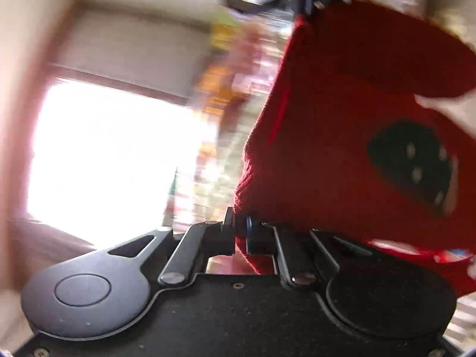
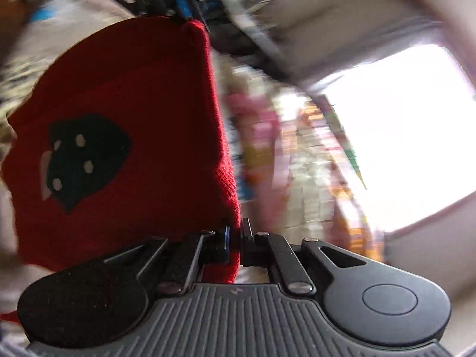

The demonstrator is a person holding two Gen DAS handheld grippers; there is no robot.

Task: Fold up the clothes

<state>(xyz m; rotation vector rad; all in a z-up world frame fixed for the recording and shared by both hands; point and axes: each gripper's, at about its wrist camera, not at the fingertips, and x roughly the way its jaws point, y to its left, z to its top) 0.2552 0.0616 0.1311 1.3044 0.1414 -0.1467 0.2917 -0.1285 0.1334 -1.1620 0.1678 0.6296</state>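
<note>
A red knit garment (image 1: 342, 119) with a black patch with white dots hangs in the air, stretched between both grippers. My left gripper (image 1: 238, 235) is shut on its lower left edge. In the right wrist view the same garment (image 2: 134, 95) fills the left side, and my right gripper (image 2: 236, 244) is shut on its lower right edge. The other gripper shows at the garment's far top corner in each view, blurred.
Both views are motion-blurred. A bright window (image 1: 104, 160) lies at left in the left wrist view and at right in the right wrist view (image 2: 401, 136). Blurred colourful shelves (image 2: 312, 163) stand behind the garment. A pale ceiling or wall is above.
</note>
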